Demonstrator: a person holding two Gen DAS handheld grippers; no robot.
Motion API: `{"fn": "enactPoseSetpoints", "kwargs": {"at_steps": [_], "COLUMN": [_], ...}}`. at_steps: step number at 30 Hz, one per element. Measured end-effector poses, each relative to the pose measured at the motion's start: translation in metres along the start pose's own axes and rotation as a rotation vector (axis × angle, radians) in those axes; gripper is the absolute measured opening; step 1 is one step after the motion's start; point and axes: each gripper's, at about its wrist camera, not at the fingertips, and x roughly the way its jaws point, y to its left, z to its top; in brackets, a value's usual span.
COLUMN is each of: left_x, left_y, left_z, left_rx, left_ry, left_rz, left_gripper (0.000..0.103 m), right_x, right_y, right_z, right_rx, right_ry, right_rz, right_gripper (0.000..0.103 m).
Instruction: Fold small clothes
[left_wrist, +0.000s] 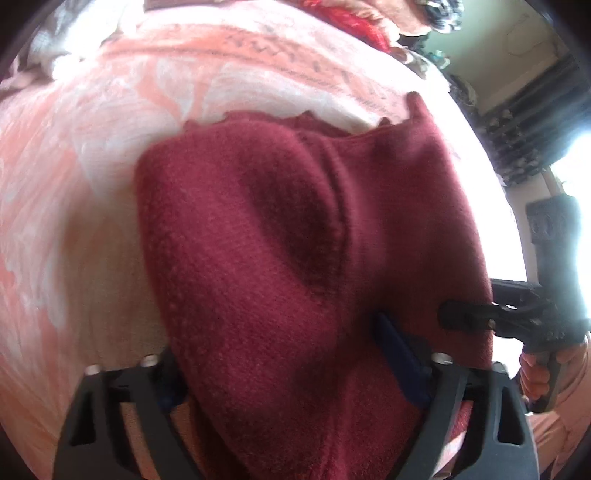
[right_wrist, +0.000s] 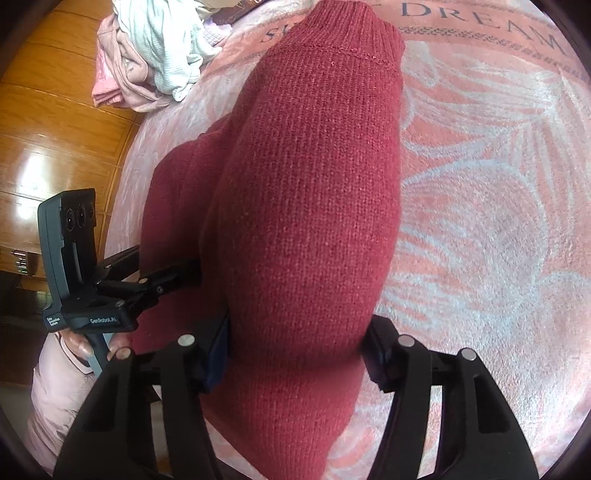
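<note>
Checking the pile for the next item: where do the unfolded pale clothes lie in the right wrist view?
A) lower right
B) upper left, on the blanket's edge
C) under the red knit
B: the heap of pale clothes sits upper left on the pink blanket, apart from the red knit garment.

Small knitted garment (right_wrist: 310, 206), dark red wool, ribbed cuff (right_wrist: 354, 29) at the far end. Bunched and lifted at its near end, draping down toward a pink-and-white patterned blanket (right_wrist: 480, 192). Scalloped edge (left_wrist: 303, 118) visible along the far hem.
</note>
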Motion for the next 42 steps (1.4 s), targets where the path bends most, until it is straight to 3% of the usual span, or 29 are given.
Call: {"fn": "enactPoseSetpoints", "kwargs": {"at_steps": [3,7,16,28,33,35,38,40,42], "left_x": [-0.006,-0.016,-0.020,-0.005,0.028,0.048,0.074,0.079,0.078], "left_y": [-0.010,-0.010,-0.045,-0.143,-0.175,-0.182,-0.184,-0.180,-0.172], "left_z": [-0.001,-0.003,0.005,0.047,0.059,0.058,0.056,0.055,0.052], "left_rx": [0.044,0.001,0.028,0.093,0.101,0.126,0.171,0.168,0.133], "left_ry": [-0.020,-0.049,-0.079,-0.139,-0.115,-0.096,-0.090,-0.105,-0.110], "left_rz": [0.003,-0.048,-0.092,-0.094,-0.077,-0.034,0.028,0.023,0.008], "left_gripper": [0.058,0.041,0.035,0.035,0.034,0.035,0.048,0.058,0.063], "right_x": [-0.009,-0.019,-0.062,-0.133,-0.123,-0.108,-0.097,-0.094,-0.102], "right_y": [0.006,0.007,-0.012,-0.079,-0.140,-0.166,-0.189,-0.194,-0.188], "right_z": [-0.002,-0.005,-0.008,-0.006,-0.003,-0.006,-0.016,-0.021,-0.024], "right_rx": [-0.036,-0.056,-0.055,0.038,0.118,0.175,0.221,0.248,0.210], "right_ry": [0.000,-0.002,-0.059,-0.183,-0.155,-0.130,-0.135,-0.135,-0.138], "right_rz": [0.014,0.019,0.031,0.031,0.007,0.028,0.095,0.125,0.091], "right_gripper": [0.046,0.044,0.043,0.044,0.045,0.049,0.057,0.060,0.062]}}
